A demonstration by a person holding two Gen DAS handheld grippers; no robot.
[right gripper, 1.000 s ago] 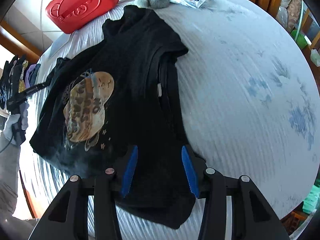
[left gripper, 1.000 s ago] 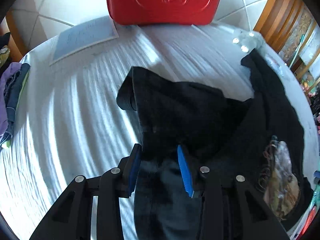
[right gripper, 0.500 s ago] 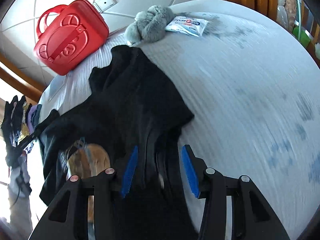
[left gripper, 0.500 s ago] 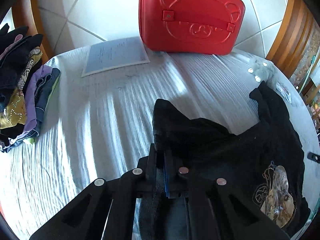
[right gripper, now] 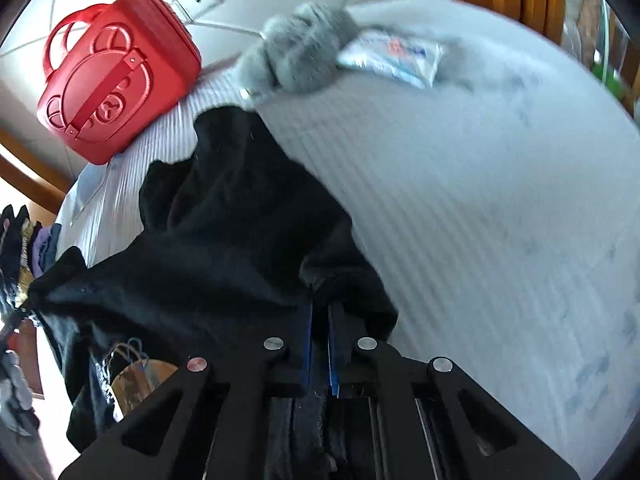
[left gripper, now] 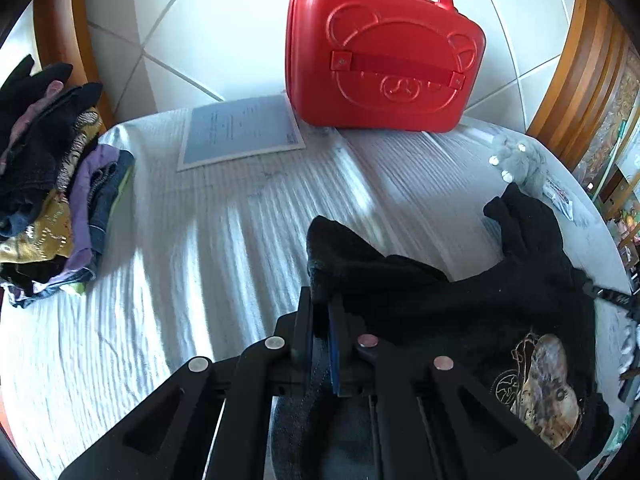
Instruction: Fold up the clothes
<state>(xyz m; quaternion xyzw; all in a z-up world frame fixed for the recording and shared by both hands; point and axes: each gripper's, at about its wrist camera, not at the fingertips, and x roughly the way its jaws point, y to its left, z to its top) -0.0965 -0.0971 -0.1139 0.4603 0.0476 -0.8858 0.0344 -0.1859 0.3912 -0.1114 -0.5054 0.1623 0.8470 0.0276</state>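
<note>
A black T-shirt [left gripper: 460, 300] with a brown and gold print [left gripper: 540, 388] lies rumpled on the white ribbed bedcover [left gripper: 180, 280]. My left gripper [left gripper: 322, 308] is shut on a bunched edge of the T-shirt, which rises in a peak just past the blue pads. In the right wrist view the same black T-shirt [right gripper: 224, 240] stretches away to the left. My right gripper [right gripper: 319, 312] is shut on another edge of it, with a fold of cloth pinched between the blue pads. Part of the print [right gripper: 136, 376] shows at the lower left.
A red bear-embossed case [left gripper: 384, 56] stands at the head of the bed beside a sheet of paper [left gripper: 240, 132]. A pile of folded clothes [left gripper: 48, 184] sits at the left edge. A grey plush toy [right gripper: 300, 52] and a white packet [right gripper: 396, 56] lie beyond the T-shirt.
Both grippers went from open to shut on the T-shirt, the left first, then the right. The left has lifted its edge, and the right has moved up along the shirt toward the plush toy.
</note>
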